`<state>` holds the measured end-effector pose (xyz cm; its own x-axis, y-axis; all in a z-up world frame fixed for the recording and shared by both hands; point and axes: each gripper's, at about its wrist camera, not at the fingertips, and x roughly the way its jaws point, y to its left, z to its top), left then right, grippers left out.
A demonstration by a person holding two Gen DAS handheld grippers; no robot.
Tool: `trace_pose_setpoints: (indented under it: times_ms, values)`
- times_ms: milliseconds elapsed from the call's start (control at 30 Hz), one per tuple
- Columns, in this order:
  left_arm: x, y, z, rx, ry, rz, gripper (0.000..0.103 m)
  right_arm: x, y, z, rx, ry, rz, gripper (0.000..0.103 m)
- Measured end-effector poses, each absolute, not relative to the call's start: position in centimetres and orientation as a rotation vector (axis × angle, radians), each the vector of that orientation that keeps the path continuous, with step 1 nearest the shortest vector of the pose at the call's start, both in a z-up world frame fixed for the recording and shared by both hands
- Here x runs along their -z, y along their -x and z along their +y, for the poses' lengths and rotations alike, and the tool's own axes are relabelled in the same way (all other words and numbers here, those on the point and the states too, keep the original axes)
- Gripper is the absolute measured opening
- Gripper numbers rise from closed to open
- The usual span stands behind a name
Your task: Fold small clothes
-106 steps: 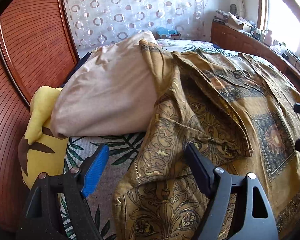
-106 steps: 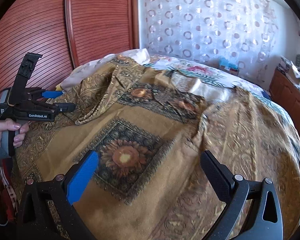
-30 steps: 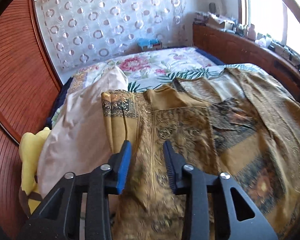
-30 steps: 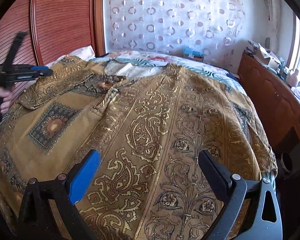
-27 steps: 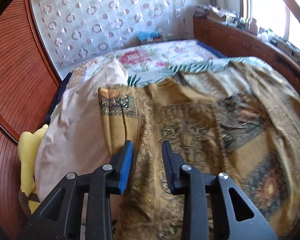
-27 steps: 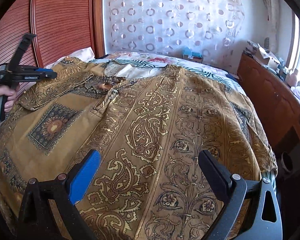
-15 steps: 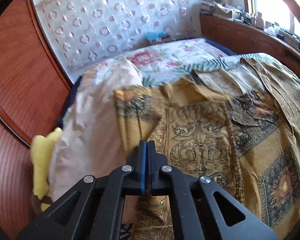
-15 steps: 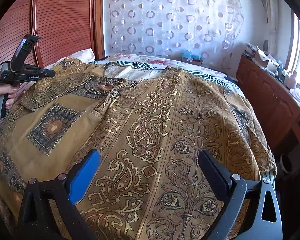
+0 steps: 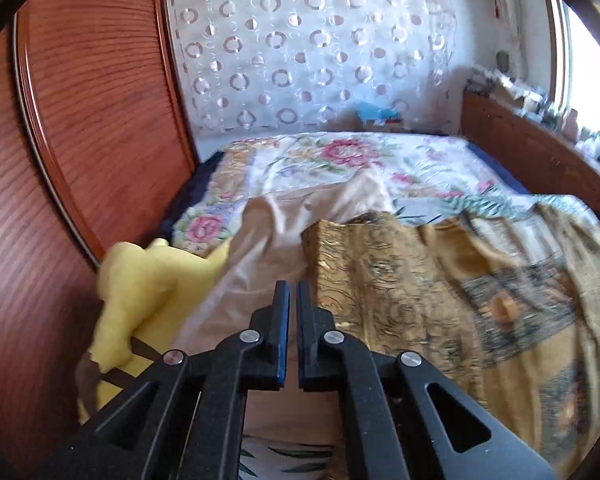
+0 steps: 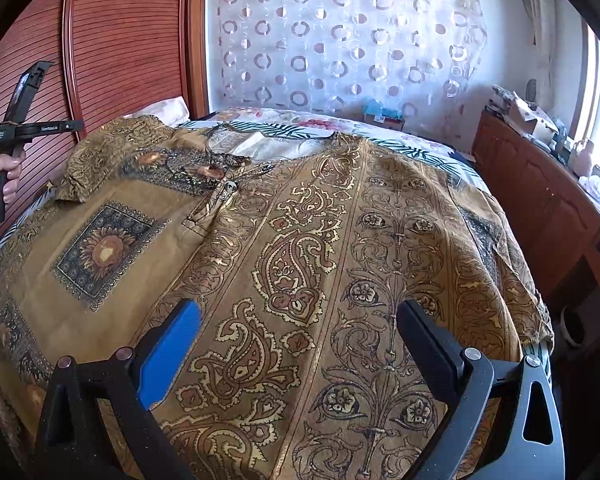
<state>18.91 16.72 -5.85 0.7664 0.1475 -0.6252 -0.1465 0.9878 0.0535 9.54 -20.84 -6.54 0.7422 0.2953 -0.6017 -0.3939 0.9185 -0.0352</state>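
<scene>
A golden-brown patterned garment (image 10: 300,248) lies spread flat over the bed, neckline at the far side; its left sleeve (image 9: 364,264) rests over a beige pillow. My left gripper (image 9: 291,292) hovers above the pillow just left of that sleeve, jaws nearly together with a thin gap and nothing between them. It shows at far left in the right wrist view (image 10: 74,125), lifted off the cloth. My right gripper (image 10: 300,320) is wide open and empty, low over the garment's near hem.
A beige pillow (image 9: 256,264) and a yellow plush toy (image 9: 140,292) lie by the red wooden wardrobe (image 9: 80,140). A floral bedsheet (image 9: 340,160) covers the far bed. A wooden sideboard (image 10: 548,208) with clutter runs along the right. A patterned curtain (image 10: 340,40) hangs behind.
My left gripper closed from open, pulled back and left off the sleeve, and now shows a thin gap. The sleeve lies flat over the pillow. My right gripper stayed put and open.
</scene>
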Motion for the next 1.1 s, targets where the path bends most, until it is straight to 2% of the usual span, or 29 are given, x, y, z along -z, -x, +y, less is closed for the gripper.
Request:
trace_pose_setpoints:
  times_ms: [100, 133, 167, 200, 233, 267, 300, 367, 800, 1100]
  values:
    - [5.2, -17.5, 16.2, -0.130, 0.002, 0.646, 0.004, 6.6, -9.6, -20.9, -0.380, 0.162, 0.632, 0.099]
    - [5.0, -17.0, 15.7, -0.113, -0.005, 0.632, 0.008, 6.6, -9.6, -20.9, -0.381, 0.161, 0.632, 0.099]
    - [4.7, -16.7, 15.4, -0.093, -0.008, 0.620, 0.022, 6.6, -9.7, -20.9, -0.382, 0.160, 0.633, 0.099]
    - [4.5, -16.1, 14.9, -0.072, -0.008, 0.603, 0.040, 6.6, -9.7, -20.9, -0.382, 0.159, 0.634, 0.099]
    - [4.3, -15.4, 14.3, -0.051, -0.013, 0.586, 0.048, 6.7, -9.8, -20.9, -0.381, 0.158, 0.635, 0.099]
    - [4.2, -14.9, 13.7, -0.043, -0.017, 0.573, 0.060, 6.7, -9.8, -21.0, -0.381, 0.157, 0.635, 0.099]
    - [4.1, -14.6, 13.3, -0.034, -0.016, 0.563, 0.078, 6.7, -9.8, -21.0, -0.380, 0.156, 0.636, 0.099]
    - [4.0, -13.7, 12.3, 0.012, 0.012, 0.538, 0.088, 6.7, -9.8, -21.0, -0.380, 0.156, 0.638, 0.099]
    - [7.9, -14.0, 5.3, 0.120, -0.037, 0.685, 0.090, 6.8, -10.0, -21.1, -0.381, 0.152, 0.642, 0.099]
    - [9.7, -14.4, 3.7, 0.145, -0.067, 0.764, 0.090, 6.8, -9.9, -21.3, -0.380, 0.143, 0.639, 0.099]
